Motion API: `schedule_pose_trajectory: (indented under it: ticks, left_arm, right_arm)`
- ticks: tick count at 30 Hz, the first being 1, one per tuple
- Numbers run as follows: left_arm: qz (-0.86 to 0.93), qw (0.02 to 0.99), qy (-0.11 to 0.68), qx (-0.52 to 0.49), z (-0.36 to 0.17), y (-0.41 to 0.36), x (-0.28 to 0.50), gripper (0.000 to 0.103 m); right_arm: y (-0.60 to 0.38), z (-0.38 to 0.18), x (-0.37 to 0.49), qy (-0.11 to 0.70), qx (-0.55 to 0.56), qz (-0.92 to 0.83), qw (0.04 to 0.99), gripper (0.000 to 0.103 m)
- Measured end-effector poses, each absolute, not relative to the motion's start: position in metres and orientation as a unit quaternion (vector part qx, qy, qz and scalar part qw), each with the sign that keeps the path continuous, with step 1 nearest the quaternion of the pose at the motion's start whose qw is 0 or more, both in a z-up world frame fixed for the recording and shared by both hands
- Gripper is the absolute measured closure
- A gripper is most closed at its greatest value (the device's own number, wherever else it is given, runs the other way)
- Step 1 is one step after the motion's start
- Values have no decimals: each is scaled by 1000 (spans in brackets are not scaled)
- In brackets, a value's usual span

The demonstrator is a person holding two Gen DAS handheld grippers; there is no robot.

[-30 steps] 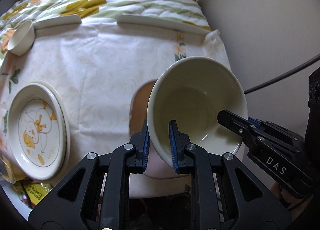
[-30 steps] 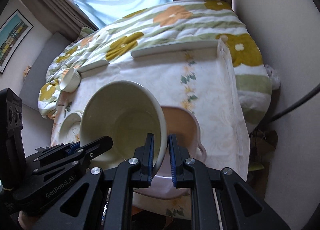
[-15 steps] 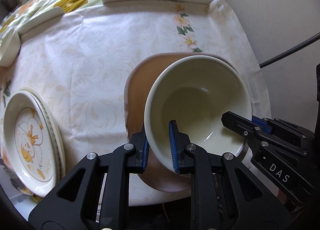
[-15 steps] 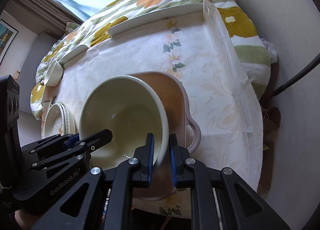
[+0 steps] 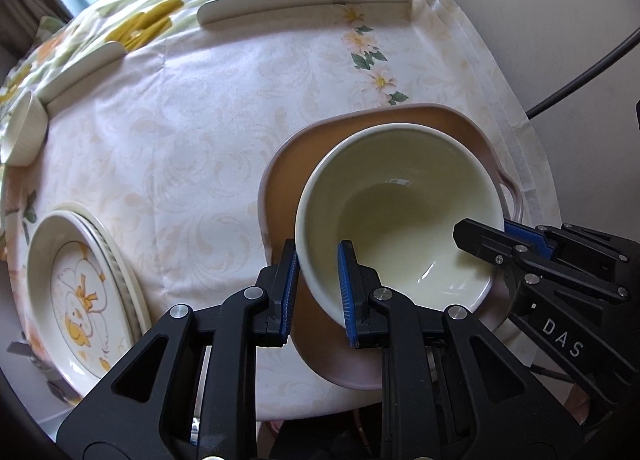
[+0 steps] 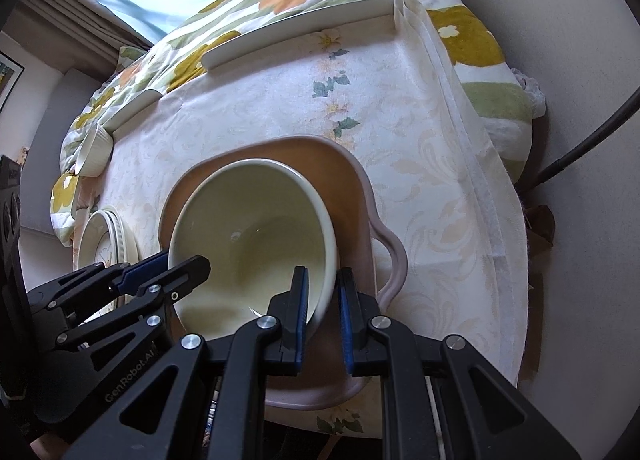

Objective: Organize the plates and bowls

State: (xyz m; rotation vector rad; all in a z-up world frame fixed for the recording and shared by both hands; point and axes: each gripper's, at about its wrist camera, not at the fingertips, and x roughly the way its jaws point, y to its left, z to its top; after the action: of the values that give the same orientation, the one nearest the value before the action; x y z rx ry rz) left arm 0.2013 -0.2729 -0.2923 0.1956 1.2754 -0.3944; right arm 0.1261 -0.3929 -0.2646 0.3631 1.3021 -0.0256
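Note:
A large cream bowl [image 5: 400, 211] [image 6: 256, 236] sits inside a brown square dish with handles [image 5: 288, 175] [image 6: 344, 179] near the table's front right. My left gripper [image 5: 318, 260] straddles the bowl's left rim, one finger inside and one outside, jaws slightly spread. My right gripper [image 6: 322, 288] straddles the bowl's right rim the same way. A stack of plates with a duck picture [image 5: 76, 296] [image 6: 102, 240] lies at the left. A small white bowl [image 5: 24, 131] [image 6: 94, 151] stands at the far left.
The table carries a pale floral cloth [image 5: 180, 119]. White raised strips [image 5: 304, 5] line its far edge, with a flowered quilt beyond. A wall and a dark cable [image 5: 580, 75] are at the right. The table's front edge is close below the dish.
The bowl came down from a tilted, raised hold into the brown dish and now rests level. Both grippers' jaws have spread a little around the rim.

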Motion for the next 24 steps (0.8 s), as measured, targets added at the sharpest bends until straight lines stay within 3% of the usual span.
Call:
schedule_pose_trajectory:
  ticks: [20,24]
  left_arm:
    - [-171,806,564,61,-256,-261,192,86]
    - [-149,821,549,34,-238,-242,187,79]
  right_arm:
    - [-404,-230,106,595,169,-22,785,90]
    - [-405,-215,101,574,156,3,804,89]
